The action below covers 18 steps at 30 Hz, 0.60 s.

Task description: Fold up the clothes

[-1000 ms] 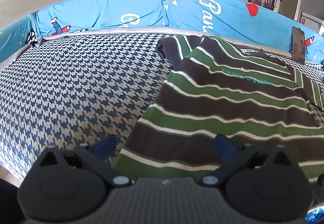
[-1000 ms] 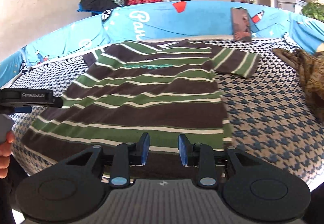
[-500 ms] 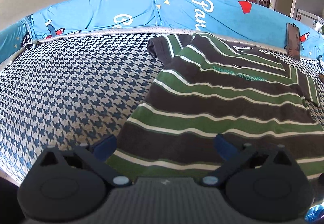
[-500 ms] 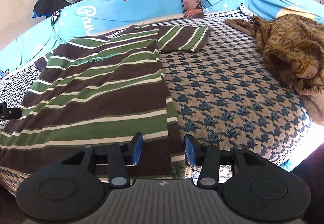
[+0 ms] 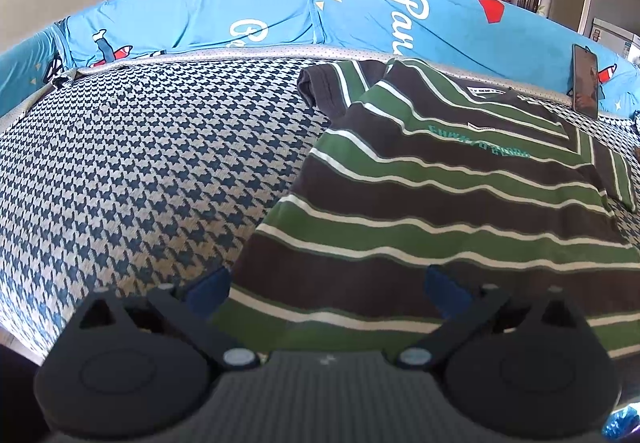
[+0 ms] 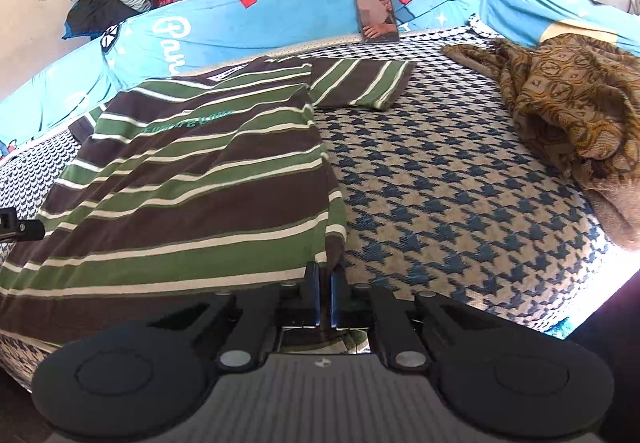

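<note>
Right wrist view: right gripper [image 6: 325, 293] is clamped on the striped shirt [image 6: 192, 179] at its hem corner by the mattress [image 6: 440, 195] near edge, presumably to lift a fold. Left gripper [image 5: 326, 289] stands wide open over the opposite hem corner, gripping nothing.

— What lies where?

— The shirt [image 6: 192, 179] lies spread on the mat [image 6: 440, 203], its hem nearest me, its collar toward the bumper [image 6: 280, 15] behind. My right gripper [image 6: 325, 283] sits at the hem's right corner, my left gripper [image 5: 326, 289] over its left corner.

— And beyond?

— A phone [image 6: 375, 11] leans on the bumper behind the shirt. A cloth [image 6: 568, 103] lies heaped on the mat to the right, apart from the shirt.
</note>
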{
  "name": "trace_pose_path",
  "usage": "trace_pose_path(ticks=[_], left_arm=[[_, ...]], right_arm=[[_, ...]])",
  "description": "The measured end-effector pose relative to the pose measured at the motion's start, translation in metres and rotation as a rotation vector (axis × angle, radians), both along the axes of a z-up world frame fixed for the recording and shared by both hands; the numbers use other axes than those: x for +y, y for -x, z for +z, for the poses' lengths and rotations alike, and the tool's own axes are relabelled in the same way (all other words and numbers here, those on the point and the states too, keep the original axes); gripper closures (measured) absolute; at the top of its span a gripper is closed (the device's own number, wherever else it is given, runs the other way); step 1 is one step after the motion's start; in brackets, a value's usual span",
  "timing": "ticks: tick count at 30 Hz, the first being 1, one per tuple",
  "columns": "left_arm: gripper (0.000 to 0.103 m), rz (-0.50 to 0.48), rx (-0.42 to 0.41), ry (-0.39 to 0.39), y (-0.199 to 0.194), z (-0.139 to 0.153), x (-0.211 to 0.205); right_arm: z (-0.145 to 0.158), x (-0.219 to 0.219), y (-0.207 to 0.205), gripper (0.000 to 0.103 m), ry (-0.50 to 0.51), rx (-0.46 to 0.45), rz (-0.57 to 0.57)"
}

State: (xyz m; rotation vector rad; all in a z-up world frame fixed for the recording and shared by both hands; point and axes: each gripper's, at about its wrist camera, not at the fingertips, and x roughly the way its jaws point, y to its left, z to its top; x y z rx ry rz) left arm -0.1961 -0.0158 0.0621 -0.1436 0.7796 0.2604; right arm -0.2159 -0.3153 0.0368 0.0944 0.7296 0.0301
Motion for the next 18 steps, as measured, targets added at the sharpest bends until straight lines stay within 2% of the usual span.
trace_pose_path(ticks=[5,8,10,11,14,18], left_arm=[[0.0,0.004,0.003,0.004,0.0,0.0,0.001],[0.0,-0.001,0.003,0.004,0.001,0.0,0.0],[0.0,-0.001,0.0,0.007,0.002,0.001,0.0],[0.0,0.0,-0.001,0.011,0.002,0.001,0.0],[0.0,0.005,0.004,0.022,0.001,0.001,0.001],[0.0,0.007,0.007,0.023,0.001,0.0,0.001]], right_arm=[[0.005,-0.015,0.01,0.099,0.022,0.011,-0.094],[0.0,-0.018,0.008,0.102,0.099,0.027,-0.17],[0.0,-0.025,0.007,0.099,0.064,0.038,-0.206],[0.003,-0.027,0.01,0.099,0.029,0.014,-0.188],[0.011,-0.016,0.016,0.097,0.038,-0.062,-0.116],[0.01,-0.003,0.013,0.096,0.011,-0.051,-0.033]])
